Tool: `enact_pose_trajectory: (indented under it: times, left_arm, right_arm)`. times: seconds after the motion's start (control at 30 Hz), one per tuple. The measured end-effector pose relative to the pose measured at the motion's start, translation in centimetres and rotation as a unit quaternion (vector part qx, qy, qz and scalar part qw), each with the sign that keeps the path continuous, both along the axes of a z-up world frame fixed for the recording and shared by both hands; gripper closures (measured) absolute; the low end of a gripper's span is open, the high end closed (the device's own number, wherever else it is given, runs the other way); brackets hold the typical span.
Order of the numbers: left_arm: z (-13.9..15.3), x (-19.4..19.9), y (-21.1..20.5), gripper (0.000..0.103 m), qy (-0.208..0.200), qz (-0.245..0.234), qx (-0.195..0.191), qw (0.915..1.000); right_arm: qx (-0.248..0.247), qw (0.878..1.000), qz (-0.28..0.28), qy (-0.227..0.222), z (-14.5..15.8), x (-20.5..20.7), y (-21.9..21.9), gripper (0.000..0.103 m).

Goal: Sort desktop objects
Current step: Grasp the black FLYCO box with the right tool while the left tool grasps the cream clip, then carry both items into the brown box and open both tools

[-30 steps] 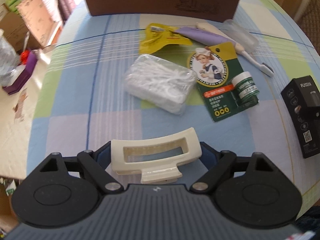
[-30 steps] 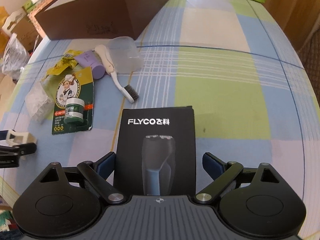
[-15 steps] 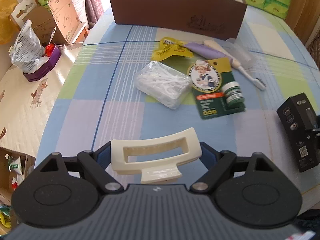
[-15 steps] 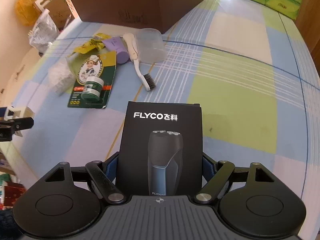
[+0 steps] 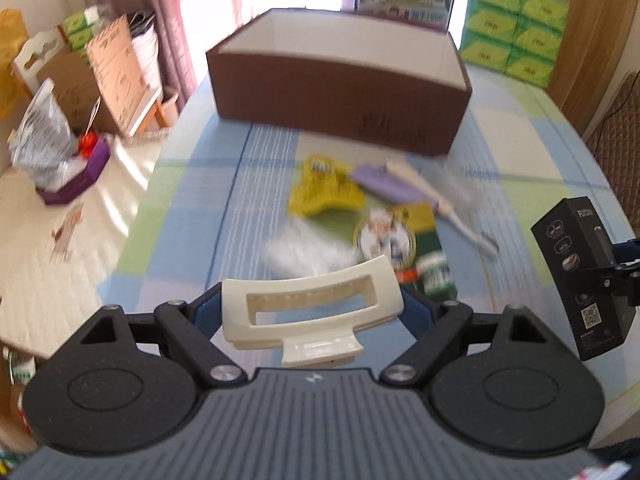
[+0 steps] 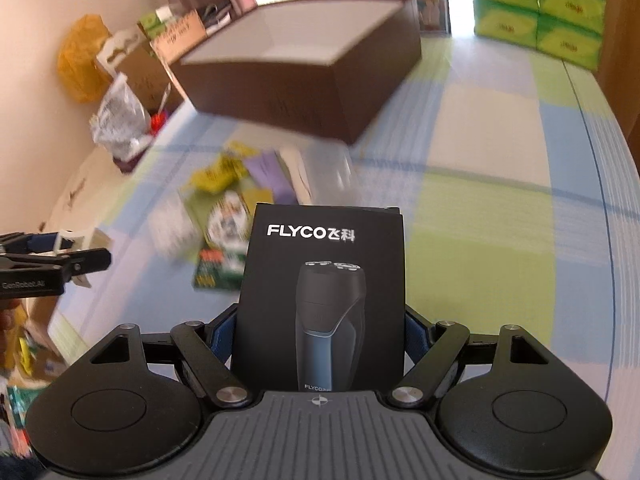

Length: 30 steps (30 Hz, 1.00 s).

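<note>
Cream plastic hair claw clip [image 5: 312,312] is sitting crosswise between the left gripper [image 5: 316,312] fingers, which are closing on its ends. Black cardboard FLYCO shaver box [image 6: 324,300] is standing clamped between the right gripper [image 6: 320,332] fingers. Beyond both, an open brown cardboard box [image 5: 340,92] is resting on the checked tabletop [image 6: 500,200].

One hair clip [image 5: 312,304], one shaver box [image 6: 324,300], one brown box [image 5: 340,92], one toothbrush [image 5: 440,204]

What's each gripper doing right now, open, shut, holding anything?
Left gripper: shut on the hair clip.
Right gripper: shut on the shaver box.
</note>
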<state>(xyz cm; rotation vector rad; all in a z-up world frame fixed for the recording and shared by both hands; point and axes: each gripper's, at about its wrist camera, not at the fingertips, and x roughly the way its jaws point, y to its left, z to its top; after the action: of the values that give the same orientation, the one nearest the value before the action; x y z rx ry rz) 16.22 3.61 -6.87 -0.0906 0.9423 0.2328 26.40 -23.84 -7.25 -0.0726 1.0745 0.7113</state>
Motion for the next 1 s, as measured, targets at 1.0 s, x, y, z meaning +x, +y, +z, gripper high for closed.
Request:
enact_pose_trajectory:
  times: [1.0]
  left_arm:
    - [5.8, 30.3, 13.4, 0.017, -0.076, -0.139, -0.002, 0.9873]
  right_arm:
    - [0.019, 0.99, -0.104, -0.089, 5.3, 22.3, 18.5, 0.026]
